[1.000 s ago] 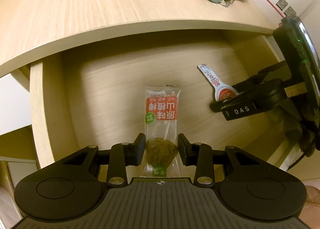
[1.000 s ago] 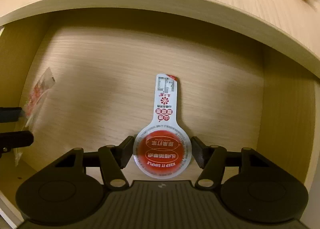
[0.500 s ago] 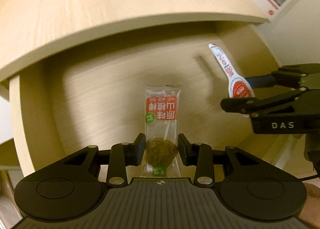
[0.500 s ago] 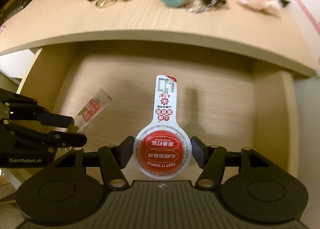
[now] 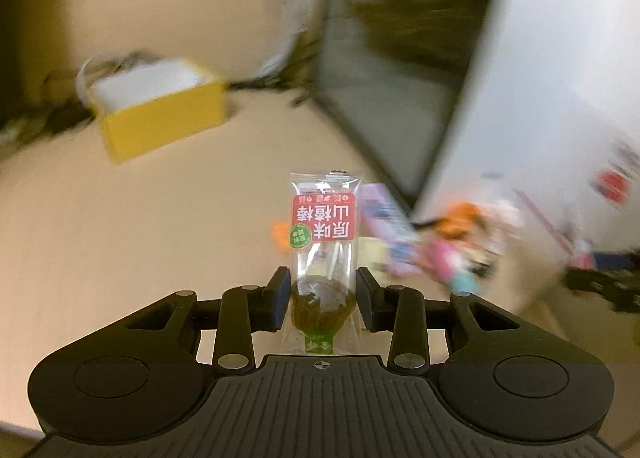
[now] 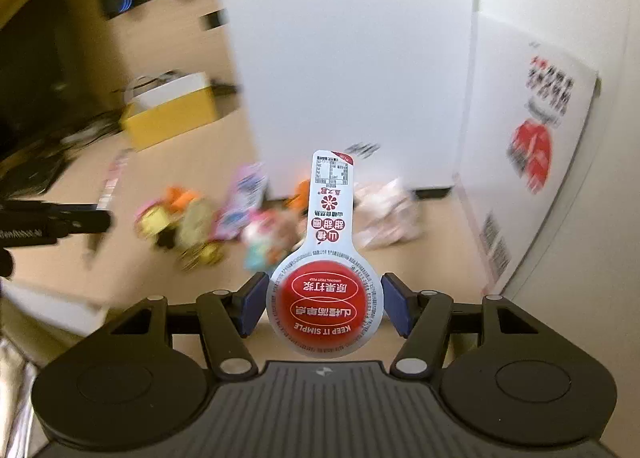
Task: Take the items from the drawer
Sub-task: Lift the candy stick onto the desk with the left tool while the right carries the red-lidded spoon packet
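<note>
Clear plastic candy wrapper with red label (image 5: pixel 323 254) pinched between left gripper (image 5: pixel 323 300) pads, lower centre of frame. Red round foil-lidded jelly cup with long white tab (image 6: pixel 326 278) clamped in right gripper (image 6: pixel 325 308) — lower centre. Blurred yellow box (image 5: pixel 160 114) upper left; blurred colourful trinkets (image 6: pixel 208 226) mid-frame on beige wooden tabletop (image 5: pixel 140 218).

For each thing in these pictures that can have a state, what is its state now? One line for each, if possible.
left hand-held gripper: shut on the lollipop packet.
lollipop packet: sealed, held upright above the desk.
right hand-held gripper: shut on the red jelly cup.
red jelly cup: lid sealed, held with its tab pointing away from the camera.
yellow box: open on top, standing on the desk.
small toys: lying in a loose pile on the desk, blurred.
</note>
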A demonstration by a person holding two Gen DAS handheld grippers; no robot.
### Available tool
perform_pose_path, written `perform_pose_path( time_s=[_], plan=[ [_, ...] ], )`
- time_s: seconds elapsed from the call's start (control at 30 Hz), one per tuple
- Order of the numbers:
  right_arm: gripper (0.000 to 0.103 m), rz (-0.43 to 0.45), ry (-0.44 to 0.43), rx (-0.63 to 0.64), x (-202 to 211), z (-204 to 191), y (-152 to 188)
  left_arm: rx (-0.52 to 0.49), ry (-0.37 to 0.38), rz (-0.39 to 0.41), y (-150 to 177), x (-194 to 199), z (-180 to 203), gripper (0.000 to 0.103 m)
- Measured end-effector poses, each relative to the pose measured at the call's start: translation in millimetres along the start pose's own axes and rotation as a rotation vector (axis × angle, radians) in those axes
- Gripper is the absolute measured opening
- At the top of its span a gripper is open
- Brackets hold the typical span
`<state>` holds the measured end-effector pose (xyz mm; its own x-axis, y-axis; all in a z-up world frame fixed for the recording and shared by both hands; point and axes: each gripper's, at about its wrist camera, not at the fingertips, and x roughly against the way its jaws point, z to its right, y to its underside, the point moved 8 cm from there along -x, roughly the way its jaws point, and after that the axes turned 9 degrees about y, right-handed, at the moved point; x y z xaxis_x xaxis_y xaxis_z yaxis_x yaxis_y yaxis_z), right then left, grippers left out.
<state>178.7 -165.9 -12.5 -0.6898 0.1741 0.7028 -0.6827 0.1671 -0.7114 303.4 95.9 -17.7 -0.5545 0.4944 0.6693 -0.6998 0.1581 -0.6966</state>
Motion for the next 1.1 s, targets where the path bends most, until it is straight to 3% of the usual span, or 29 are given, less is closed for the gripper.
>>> perform_pose_path(
  time_s=[0.13,0.3,0.4,0.6,0.77,1.0,1.1],
  plan=[
    [0.062,-0.018,0.056,-0.015,-36.2,0.7,-17.0,0.085,-0.09,-0.04,7.7,-32.2,-38.2,0.04],
    [0.062,-0.057,0.112,-0.04,-57.3,6.1,-10.5,0.068,-0.083,-0.116,29.4,-55.4,-49.5,0.042],
    [0.062,-0.086,0.135,-0.113,-75.7,16.5,-10.0,-0.004,-0.092,-0.107,30.9,-50.1,-48.6,0.043],
    [0.062,-0.129,0.13,-0.223,-109.0,25.7,-20.3,0.027,-0.04,-0.067,28.9,-35.4,-51.2,0.042],
    [0.062,-0.16,0.135,-0.208,-127.4,22.8,-17.0,0.035,-0.047,-0.056,23.3,-29.1,-55.4,0.042],
    [0.062,-0.131,0.132,-0.145,-130.7,11.8,-18.9,0.021,-0.065,-0.093,26.5,-31.2,-56.4,0.042],
    [0.069,-0.116,0.117,-0.14,-125.7,12.9,-17.8,0.018,-0.073,-0.097,28.7,-30.0,-57.4,0.042]
  ],
)
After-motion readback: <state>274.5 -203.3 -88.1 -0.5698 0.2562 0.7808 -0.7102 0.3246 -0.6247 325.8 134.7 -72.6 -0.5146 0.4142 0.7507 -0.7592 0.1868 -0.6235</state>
